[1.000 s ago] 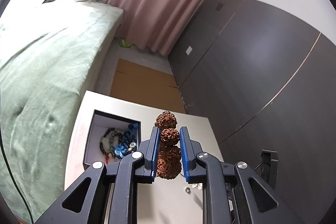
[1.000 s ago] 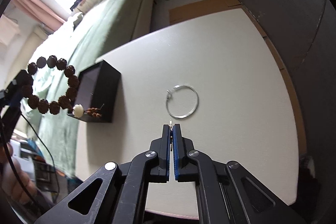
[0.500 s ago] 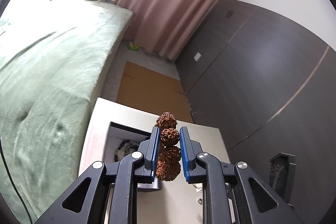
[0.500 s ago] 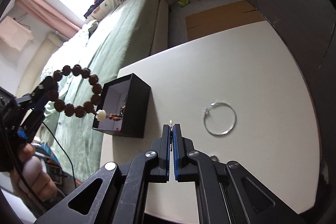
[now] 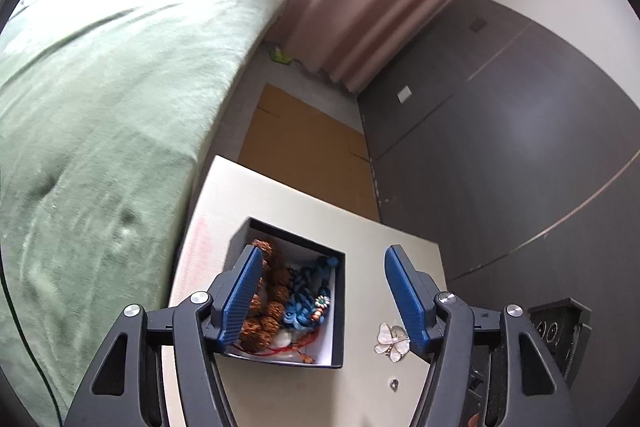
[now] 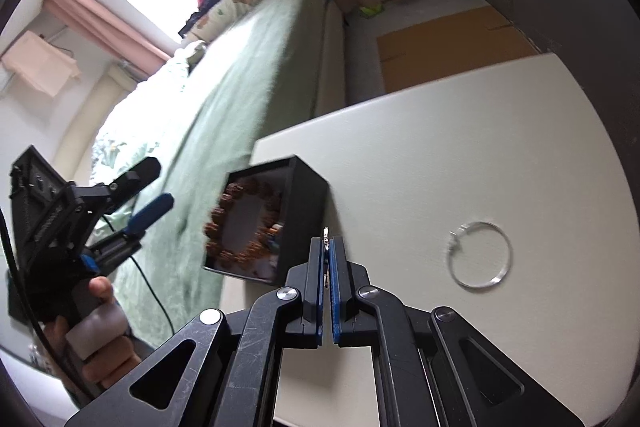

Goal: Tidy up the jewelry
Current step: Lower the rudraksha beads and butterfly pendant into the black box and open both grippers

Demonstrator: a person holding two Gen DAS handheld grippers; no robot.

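Note:
My left gripper [image 5: 324, 253] hovers over the black jewelry box [image 5: 339, 327], and its jaws are opening with nothing between the pads. The brown bead bracelet [image 5: 270, 293] lies in the box beside a blue braided piece [image 5: 304, 291]. In the right wrist view the bracelet [image 6: 240, 223] is a blurred ring at the mouth of the box [image 6: 308, 211], with the left gripper [image 6: 162, 183] to its left. My right gripper [image 6: 327, 239] is shut on a small silver piece [image 6: 326, 231] that pokes out at the tips.
A white butterfly brooch [image 5: 392, 337] and a tiny stud [image 5: 394, 383] lie on the white table [image 5: 380, 247] right of the box. A silver bangle [image 6: 455, 247] lies farther right. A green bed [image 5: 100, 107] borders the table's left side; dark wall panels [image 5: 500, 147] stand on its right.
The left jaws have opened and let the brown bead bracelet fall into the box. The left gripper came down over the box. The right gripper drifted left toward the box, still shut.

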